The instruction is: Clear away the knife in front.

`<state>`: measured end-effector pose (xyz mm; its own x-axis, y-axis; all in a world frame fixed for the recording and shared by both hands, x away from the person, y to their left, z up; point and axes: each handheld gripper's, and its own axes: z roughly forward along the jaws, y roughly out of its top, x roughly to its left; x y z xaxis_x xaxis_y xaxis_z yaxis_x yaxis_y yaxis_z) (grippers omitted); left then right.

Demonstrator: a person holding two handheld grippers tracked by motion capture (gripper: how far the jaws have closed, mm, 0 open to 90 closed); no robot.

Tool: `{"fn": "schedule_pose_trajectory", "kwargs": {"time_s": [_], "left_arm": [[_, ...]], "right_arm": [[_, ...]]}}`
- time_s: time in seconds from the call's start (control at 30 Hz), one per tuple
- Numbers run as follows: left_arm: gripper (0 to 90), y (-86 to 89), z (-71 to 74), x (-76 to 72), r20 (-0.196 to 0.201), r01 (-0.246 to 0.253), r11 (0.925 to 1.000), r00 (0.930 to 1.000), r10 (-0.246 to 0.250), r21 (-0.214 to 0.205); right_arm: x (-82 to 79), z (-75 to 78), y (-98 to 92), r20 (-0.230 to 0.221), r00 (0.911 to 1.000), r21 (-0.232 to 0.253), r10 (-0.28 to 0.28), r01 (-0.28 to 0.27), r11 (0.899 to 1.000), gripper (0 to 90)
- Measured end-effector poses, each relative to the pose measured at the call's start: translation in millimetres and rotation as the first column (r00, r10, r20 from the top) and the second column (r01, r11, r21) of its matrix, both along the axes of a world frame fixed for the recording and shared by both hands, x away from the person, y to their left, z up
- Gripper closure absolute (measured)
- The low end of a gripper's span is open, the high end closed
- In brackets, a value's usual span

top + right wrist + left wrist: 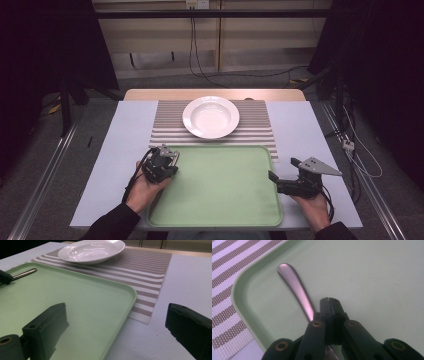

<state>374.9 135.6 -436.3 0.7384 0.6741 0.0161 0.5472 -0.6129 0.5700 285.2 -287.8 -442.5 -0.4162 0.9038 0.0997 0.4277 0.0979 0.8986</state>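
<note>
The left hand-held gripper (167, 156) sits at the upper left corner of the green tray (225, 200), its jaws pressed together. In the left gripper view a metal utensil handle (294, 287) lies on the tray floor, running from the upper left of the frame down under the jaws (329, 300); whether the jaws pinch it or merely rest above it I cannot tell, and its working end is hidden, so I cannot say which utensil it is. In the right gripper view the handle's tip (25, 273) pokes out at the far left. The right hand-held gripper (280, 181) hovers at the tray's right edge, jaws wide apart and empty.

A white plate (210, 116) stands on the striped mat (260, 130) above the tray, on the bench (310, 150). As I read it, the place setting is barely begun: the plate is set, while the utensil is on the tray and not yet laid beside the plate.
</note>
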Motion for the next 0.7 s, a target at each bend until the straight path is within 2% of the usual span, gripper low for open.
{"fn": "schedule_pose_trajectory", "kwargs": {"time_s": [0.2, 0.33, 0.7], "left_arm": [[90.0, 4.6, 0.5, 0.0, -0.004, -0.003, 1.0000, 1.0000, 0.003, 0.003], [90.0, 7.3, 0.9, -1.5, 0.002, -0.011, 0.9997, 0.9999, 0.011, 0.021], [90.0, 17.1, 1.0, -3.2, -0.004, -0.031, 0.9994, 0.9995, 0.031, 0.012]], "right_arm": [[-0.1, 0.0, 0.1, 0.000, 1.0000, -0.001, -0.001, 0.001, 1.000, 3.9], [0.0, 0.0, 0.0, -0.001, 1.0000, 0.000, -0.001, 0.001, 1.000, 3.8], [-0.2, 0.2, 0.3, 0.000, 1.0000, 0.000, -0.001, 0.001, 1.000, 3.9]]}}
